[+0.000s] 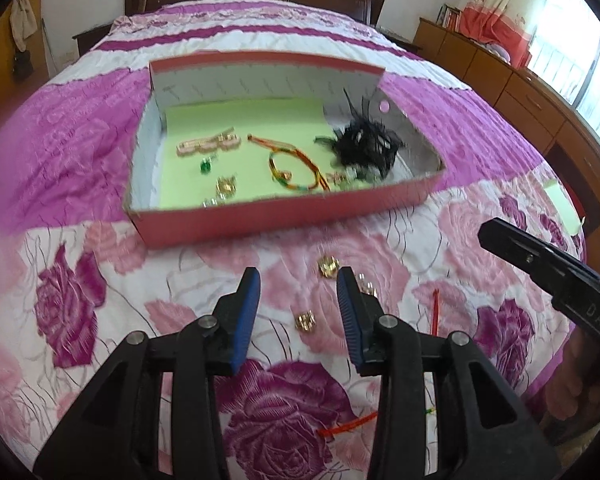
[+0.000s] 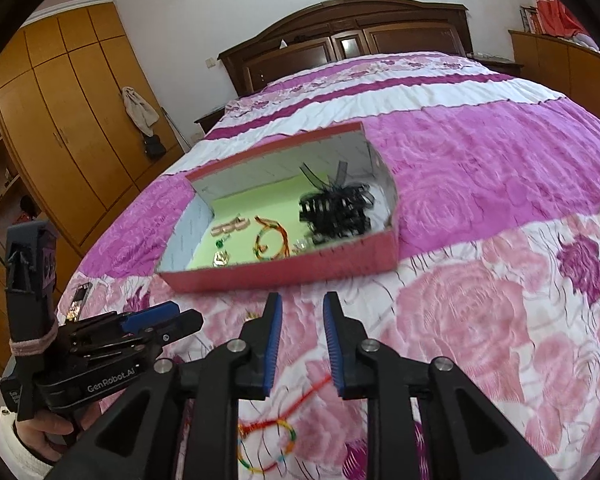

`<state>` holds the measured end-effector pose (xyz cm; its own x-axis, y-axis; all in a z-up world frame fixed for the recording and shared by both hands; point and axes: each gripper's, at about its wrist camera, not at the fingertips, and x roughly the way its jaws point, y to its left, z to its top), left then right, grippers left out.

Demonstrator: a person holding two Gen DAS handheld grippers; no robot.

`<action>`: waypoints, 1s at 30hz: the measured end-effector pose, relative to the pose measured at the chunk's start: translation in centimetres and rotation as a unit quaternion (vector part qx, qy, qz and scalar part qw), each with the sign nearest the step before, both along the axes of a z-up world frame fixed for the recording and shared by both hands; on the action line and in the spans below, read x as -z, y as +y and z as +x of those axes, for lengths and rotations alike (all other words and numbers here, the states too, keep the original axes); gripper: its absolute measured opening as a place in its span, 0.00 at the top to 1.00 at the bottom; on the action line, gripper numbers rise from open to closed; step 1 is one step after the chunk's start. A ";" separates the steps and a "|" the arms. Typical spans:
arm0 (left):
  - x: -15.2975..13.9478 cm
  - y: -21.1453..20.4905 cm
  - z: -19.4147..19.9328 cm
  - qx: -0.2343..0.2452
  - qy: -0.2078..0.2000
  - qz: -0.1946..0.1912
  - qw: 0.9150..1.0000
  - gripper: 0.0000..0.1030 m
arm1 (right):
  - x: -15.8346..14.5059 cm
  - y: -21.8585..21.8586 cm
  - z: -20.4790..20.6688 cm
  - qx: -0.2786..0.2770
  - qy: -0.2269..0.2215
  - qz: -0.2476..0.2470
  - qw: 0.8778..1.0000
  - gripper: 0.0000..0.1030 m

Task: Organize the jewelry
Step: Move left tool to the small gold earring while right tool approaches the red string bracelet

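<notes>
Hovering with jaws apart and gripping nothing: left gripper over a gold earring low in the frame, right gripper above a red cord bracelet (bottom centre). Lying beyond on the floral bedspread, mid-frame: red box holding bracelets, earrings, black hairpiece.
</notes>
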<state>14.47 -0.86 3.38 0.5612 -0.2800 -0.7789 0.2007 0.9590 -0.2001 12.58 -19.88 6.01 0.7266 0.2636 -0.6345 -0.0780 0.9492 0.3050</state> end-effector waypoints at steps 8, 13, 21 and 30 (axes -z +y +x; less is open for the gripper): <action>1.4 -0.6 -0.5 0.003 0.018 0.010 1.000 0.70 | 2.0 -1.3 -1.5 0.017 0.027 0.005 0.999 0.77; 2.1 -1.0 -0.6 0.006 0.025 0.017 1.000 0.70 | 2.7 -2.0 -1.9 0.026 0.035 0.011 0.999 0.77; 3.2 -1.9 -0.6 0.019 0.032 0.033 0.999 0.80 | 3.5 -2.9 -2.1 0.032 0.042 0.019 0.998 0.77; 3.6 -2.1 -0.7 0.015 0.030 0.035 0.999 0.95 | 3.9 -3.3 -2.3 0.033 0.045 0.029 0.998 0.77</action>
